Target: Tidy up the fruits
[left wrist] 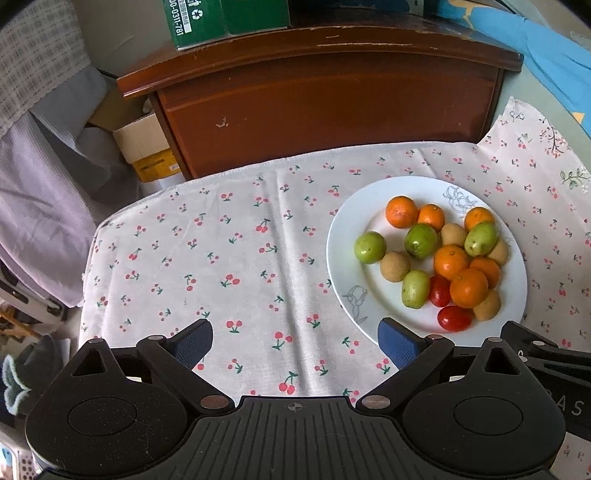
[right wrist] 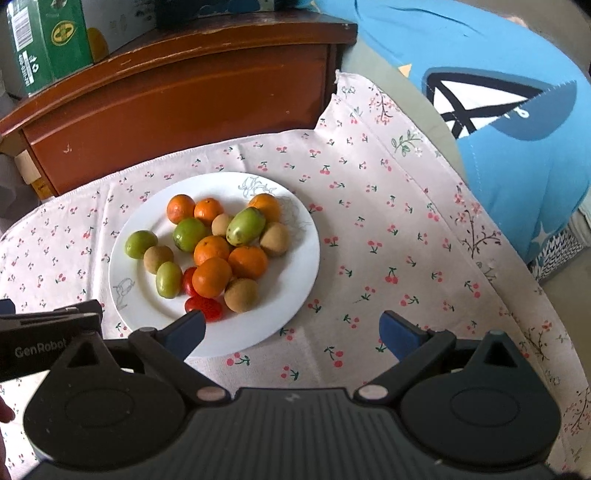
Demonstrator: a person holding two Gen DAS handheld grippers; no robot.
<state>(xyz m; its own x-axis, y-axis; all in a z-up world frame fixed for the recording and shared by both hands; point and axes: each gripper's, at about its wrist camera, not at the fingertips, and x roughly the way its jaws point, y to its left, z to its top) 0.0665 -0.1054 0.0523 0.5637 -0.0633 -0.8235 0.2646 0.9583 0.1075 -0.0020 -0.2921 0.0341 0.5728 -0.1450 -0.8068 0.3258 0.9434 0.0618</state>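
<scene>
A white plate [left wrist: 343,236] [right wrist: 295,266] on a cherry-print cloth holds mixed fruit: several small oranges [left wrist: 450,261] [right wrist: 212,277], several green fruits [left wrist: 370,247] [right wrist: 140,243], several tan round fruits [left wrist: 395,266] [right wrist: 241,294] and two red tomatoes [left wrist: 455,318] [right wrist: 205,308]. My left gripper [left wrist: 295,341] is open and empty over the cloth, left of the plate. My right gripper [right wrist: 293,332] is open and empty at the plate's near right edge, its left finger [right wrist: 186,330] over the rim near a tomato.
The cherry-print cloth [left wrist: 221,258] [right wrist: 406,240] covers the table. A brown wooden cabinet [left wrist: 325,103] [right wrist: 177,99] stands behind, with a green box [left wrist: 192,22] [right wrist: 48,40] on top. A blue cushion [right wrist: 498,92] lies to the right. Cardboard boxes [left wrist: 144,144] sit at left.
</scene>
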